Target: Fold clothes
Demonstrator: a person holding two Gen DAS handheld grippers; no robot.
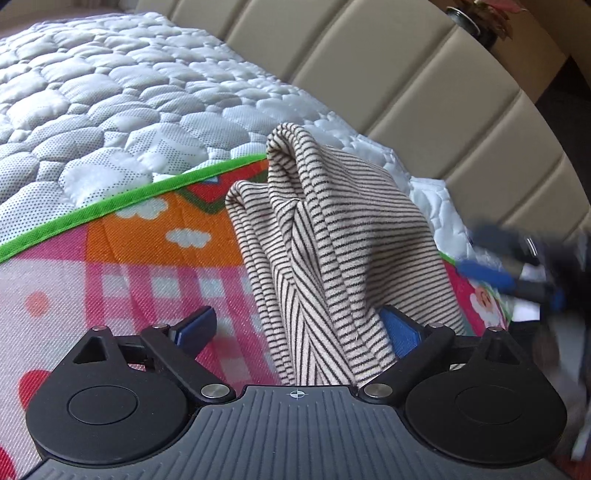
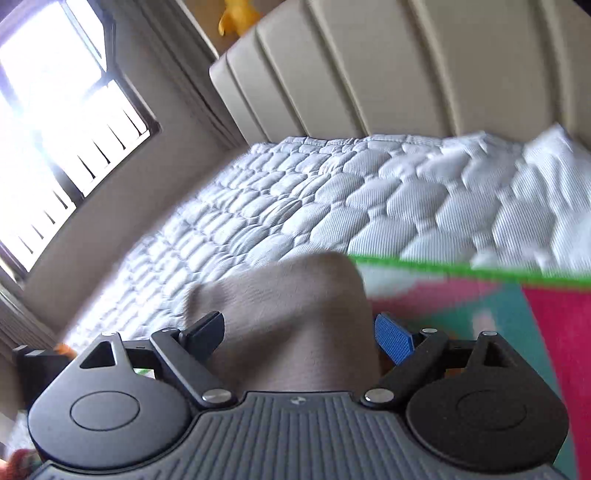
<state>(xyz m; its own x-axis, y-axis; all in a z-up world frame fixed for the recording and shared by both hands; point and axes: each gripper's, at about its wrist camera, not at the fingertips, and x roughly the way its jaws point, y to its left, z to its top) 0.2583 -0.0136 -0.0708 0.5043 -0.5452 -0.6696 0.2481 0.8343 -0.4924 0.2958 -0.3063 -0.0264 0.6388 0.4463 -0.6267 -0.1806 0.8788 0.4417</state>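
Note:
A beige garment with thin dark stripes (image 1: 332, 240) lies bunched in upright folds on a colourful play mat (image 1: 110, 266). My left gripper (image 1: 298, 328) stands wide open around its near end. The cloth rests against the blue pad (image 1: 400, 334) on the right, and the left finger (image 1: 195, 326) is clear of it. In the right wrist view the same garment (image 2: 295, 314) shows as a blurred beige hump filling the gap of my right gripper (image 2: 299, 332), whose jaws are spread wide. That gripper (image 1: 517, 273) also appears as a blur at the right of the left wrist view.
The mat, edged in green (image 2: 461, 271), lies on a white quilted mattress (image 1: 110, 110). A padded beige headboard (image 1: 406, 81) runs behind it, with a potted plant (image 1: 476, 22) beyond. A bright window (image 2: 55, 129) is to the left of the bed.

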